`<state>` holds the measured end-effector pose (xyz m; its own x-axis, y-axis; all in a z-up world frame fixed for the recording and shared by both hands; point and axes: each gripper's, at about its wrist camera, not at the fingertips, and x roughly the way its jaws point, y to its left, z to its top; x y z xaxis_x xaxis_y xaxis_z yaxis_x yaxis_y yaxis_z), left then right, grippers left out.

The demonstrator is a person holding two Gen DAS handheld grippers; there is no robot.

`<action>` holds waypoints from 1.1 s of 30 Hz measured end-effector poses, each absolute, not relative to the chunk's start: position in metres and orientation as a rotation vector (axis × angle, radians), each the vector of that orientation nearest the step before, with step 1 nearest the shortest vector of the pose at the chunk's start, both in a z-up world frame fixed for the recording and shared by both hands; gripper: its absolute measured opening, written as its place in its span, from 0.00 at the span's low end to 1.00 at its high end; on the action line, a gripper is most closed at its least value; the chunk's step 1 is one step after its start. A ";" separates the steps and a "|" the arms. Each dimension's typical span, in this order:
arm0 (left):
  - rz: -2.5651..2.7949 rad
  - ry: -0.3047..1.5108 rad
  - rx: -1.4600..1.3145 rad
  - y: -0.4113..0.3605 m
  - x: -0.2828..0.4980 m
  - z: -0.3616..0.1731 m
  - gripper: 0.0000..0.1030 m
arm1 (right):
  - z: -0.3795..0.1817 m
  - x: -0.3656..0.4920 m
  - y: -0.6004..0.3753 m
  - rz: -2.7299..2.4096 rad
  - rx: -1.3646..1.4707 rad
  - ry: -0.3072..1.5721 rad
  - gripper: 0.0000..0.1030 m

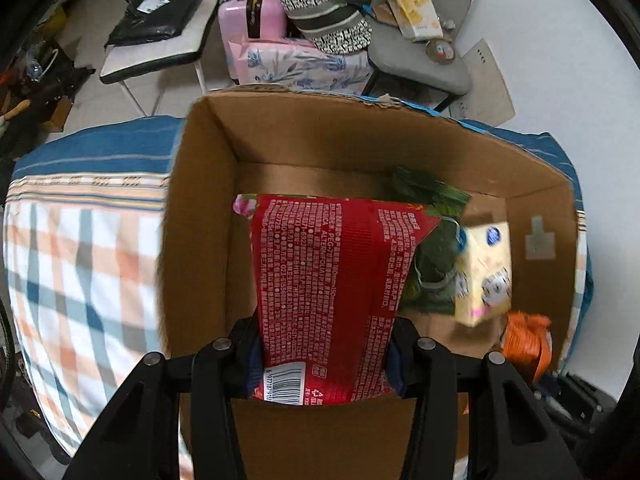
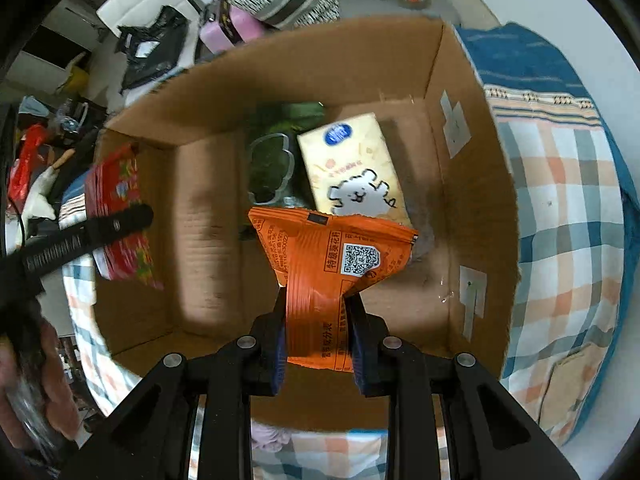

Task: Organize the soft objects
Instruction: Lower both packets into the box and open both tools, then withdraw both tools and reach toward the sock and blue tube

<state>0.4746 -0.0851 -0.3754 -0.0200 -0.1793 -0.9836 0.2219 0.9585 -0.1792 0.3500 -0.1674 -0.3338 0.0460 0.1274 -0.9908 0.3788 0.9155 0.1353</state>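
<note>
Bed: a soft bed cover [image 1: 80, 240] with orange, blue and white checks and a blue band at its far edge carries the box.
Room: past the far edge of the bed stand a white chair [image 1: 160, 40] with a black plastic bag [image 1: 156, 4] on it, a pink case [image 1: 250, 8], and a grey chair [image 1: 420, 52] with a yellow pack and a roll of tape on it.
Box: a big brown cardboard box [image 1: 200, 220] sits open on the bed; its walls are plain, with bits of clear tape on the right wall.
Red pack: a soft, shiny red pack [image 1: 324, 280] with tiny white writing and a barcode at its near end hangs over the left half of the box.
Left gripper: the left gripper [image 1: 322, 364] is clamped on the near end of the red pack.
Orange pack: a crinkly orange pack [image 2: 328, 272] with a QR code and small writing hangs over the near right part of the box.
Right gripper: the right gripper [image 2: 320, 340] pinches the orange pack tight at its middle.
Yellow tissue pack: a soft yellow tissue pack [image 2: 356, 168] with a blue round logo and a white cartoon animal lies on the box floor near the right wall.
Green pack: a dark green pack [image 2: 268, 160] lies just left of the yellow one, toward the far wall.
</note>
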 end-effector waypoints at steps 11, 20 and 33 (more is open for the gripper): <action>-0.325 1.598 0.092 -0.112 0.501 -0.418 0.44 | -0.382 0.350 -0.179 -0.213 0.387 1.619 0.27; -0.280 1.647 0.047 -0.110 0.512 -0.431 0.46 | -0.398 0.346 -0.179 -0.221 0.329 1.661 0.35; -0.273 1.540 0.060 -0.096 0.495 -0.386 0.82 | -0.381 0.344 -0.170 -0.192 0.357 1.625 0.73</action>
